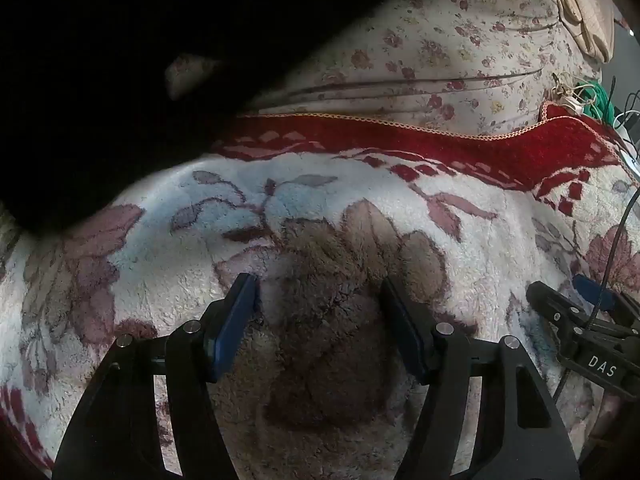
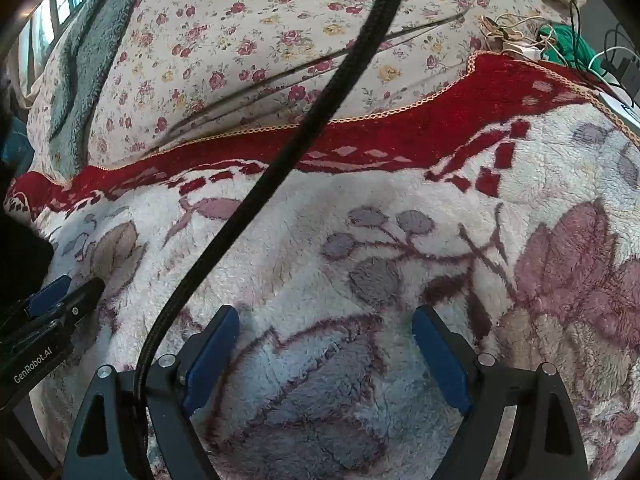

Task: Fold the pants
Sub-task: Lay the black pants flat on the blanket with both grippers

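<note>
Your bed is covered by a fleece blanket (image 1: pixel 500 248), white pile with mauve flowers and a dark red border edged in gold trim; it fills the lower two thirds of both wrist views. Behind it, across the top of both frames, a floral sheet (image 2: pixel 248 40) with small rose prints, creased in long folds.

The pants (image 1: pixel 100 80) are the black mass filling the upper left of the left wrist view. They lie on the blanket and overlap its red border and the sheet. Too dark to tell legs from waistband. In the right wrist view only a black sliver shows at the left edge.

A grey-green fleece throw (image 2: pixel 80 56) lies bunched at upper left of the right wrist view, on the sheet. A beige cloth (image 1: pixel 580 4) sits upper right in the left wrist view.

A thick black braided cable (image 2: pixel 320 120) runs diagonally from top centre down to your right gripper's body.

A clutter of cords (image 2: pixel 516 36) and something green (image 2: pixel 568 46) lies at upper right beyond the blanket corner. No containers in view.

Your left gripper (image 1: pixel 318 300): fingers wide apart, nothing between them, over a brownish flower on the blanket, clear of the pants. Your right gripper (image 2: pixel 324 328): fingers spread wide, empty, over a pale blue leaf. Each shows at the other view's lower edge, close side by side.
</note>
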The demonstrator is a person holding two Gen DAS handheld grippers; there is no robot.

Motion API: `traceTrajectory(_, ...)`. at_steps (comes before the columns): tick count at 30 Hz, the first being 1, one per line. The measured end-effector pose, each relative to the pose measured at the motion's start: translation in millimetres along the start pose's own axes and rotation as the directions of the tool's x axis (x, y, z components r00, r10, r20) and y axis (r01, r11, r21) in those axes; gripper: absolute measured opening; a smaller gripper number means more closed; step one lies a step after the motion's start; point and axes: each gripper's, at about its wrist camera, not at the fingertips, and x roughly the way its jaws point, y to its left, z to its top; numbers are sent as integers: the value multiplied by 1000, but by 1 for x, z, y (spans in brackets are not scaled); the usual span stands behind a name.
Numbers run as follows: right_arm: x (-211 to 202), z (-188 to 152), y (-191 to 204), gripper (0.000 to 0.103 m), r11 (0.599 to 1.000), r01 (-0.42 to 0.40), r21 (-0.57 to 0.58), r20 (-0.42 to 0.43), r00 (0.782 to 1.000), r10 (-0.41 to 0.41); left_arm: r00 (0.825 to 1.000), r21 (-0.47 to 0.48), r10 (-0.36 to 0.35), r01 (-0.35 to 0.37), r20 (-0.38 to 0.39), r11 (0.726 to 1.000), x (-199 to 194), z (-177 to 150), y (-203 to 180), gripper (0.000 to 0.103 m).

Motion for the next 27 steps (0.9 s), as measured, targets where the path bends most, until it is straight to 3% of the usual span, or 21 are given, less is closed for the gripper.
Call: traceTrajectory(27,1,0,0,88,1000,-1,0,0,1000,1,1000,-3,-1,1,-1,1000,0,0,1,66)
